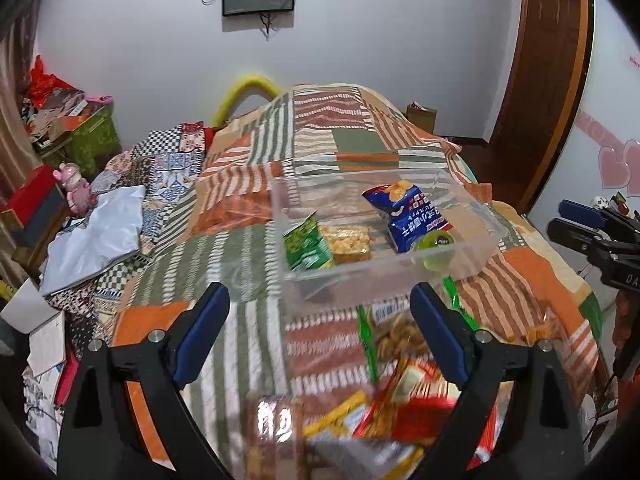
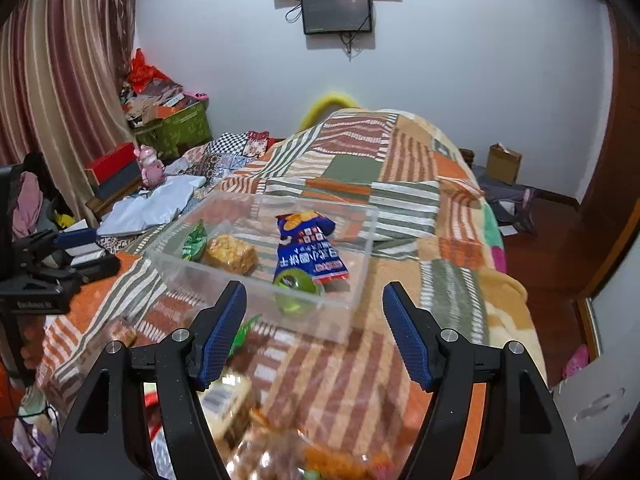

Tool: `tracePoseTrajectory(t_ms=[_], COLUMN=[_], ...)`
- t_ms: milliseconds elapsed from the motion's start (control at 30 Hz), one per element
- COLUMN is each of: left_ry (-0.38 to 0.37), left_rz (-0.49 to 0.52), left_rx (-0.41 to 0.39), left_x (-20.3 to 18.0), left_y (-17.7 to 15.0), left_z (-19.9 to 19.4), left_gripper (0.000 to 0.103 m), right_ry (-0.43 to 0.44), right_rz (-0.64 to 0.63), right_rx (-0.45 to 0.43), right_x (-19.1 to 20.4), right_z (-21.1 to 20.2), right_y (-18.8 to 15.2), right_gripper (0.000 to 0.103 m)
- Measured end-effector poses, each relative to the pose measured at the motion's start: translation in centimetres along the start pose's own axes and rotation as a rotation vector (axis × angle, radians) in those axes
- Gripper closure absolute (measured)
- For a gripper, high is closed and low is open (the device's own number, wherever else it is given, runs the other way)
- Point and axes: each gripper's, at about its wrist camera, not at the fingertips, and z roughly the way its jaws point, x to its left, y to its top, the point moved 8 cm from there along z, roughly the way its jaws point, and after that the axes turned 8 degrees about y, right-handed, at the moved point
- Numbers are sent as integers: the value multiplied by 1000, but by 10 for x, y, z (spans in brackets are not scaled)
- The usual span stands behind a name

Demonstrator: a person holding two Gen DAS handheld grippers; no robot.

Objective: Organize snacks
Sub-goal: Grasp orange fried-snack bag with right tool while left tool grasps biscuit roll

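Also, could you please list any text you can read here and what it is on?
"DA", cut off at the frame edge: right tongs body.
Left tongs: white label, blurred.
Blue bag: upside-down Chinese characters, unsure.
Green packet: print too small.

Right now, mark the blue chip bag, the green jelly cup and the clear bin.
blue chip bag [image 2: 310, 254], right wrist view, middle of the printed front.
green jelly cup [image 2: 298, 282], right wrist view, on its lid.
clear bin [image 2: 360, 276], right wrist view, right side wall.
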Motion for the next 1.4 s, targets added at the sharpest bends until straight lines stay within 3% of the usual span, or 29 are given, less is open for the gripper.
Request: tracePoseTrajectory(t_ms=[367, 800, 967, 1167, 1367, 1400], left_ry=[33, 49, 64, 60, 31, 40], left_rz=[-27, -3, 17, -1, -18, -17], left_rx=[77, 193, 209, 208, 221, 219], left_x=[30, 32, 31, 35, 34, 35], left_y=[-60, -130, -145, -148, -154, -154], left_z=[-11, 8, 15, 20, 27, 27], left_gripper=[9, 9, 9, 9, 28, 34], right_ry=[-19, -42, -69, -88, -116, -116], right_rz=[60, 143, 146, 161, 146, 148], right_rx=[47, 176, 182, 199, 171, 164], right_x=[-5, -19, -20, -30, -34, -34], right_z=[-18, -7, -5, 1, 1, 0], right_y=[-59, -135, -147, -154, -152, -152], right_gripper=[23, 20, 8, 4, 6, 9])
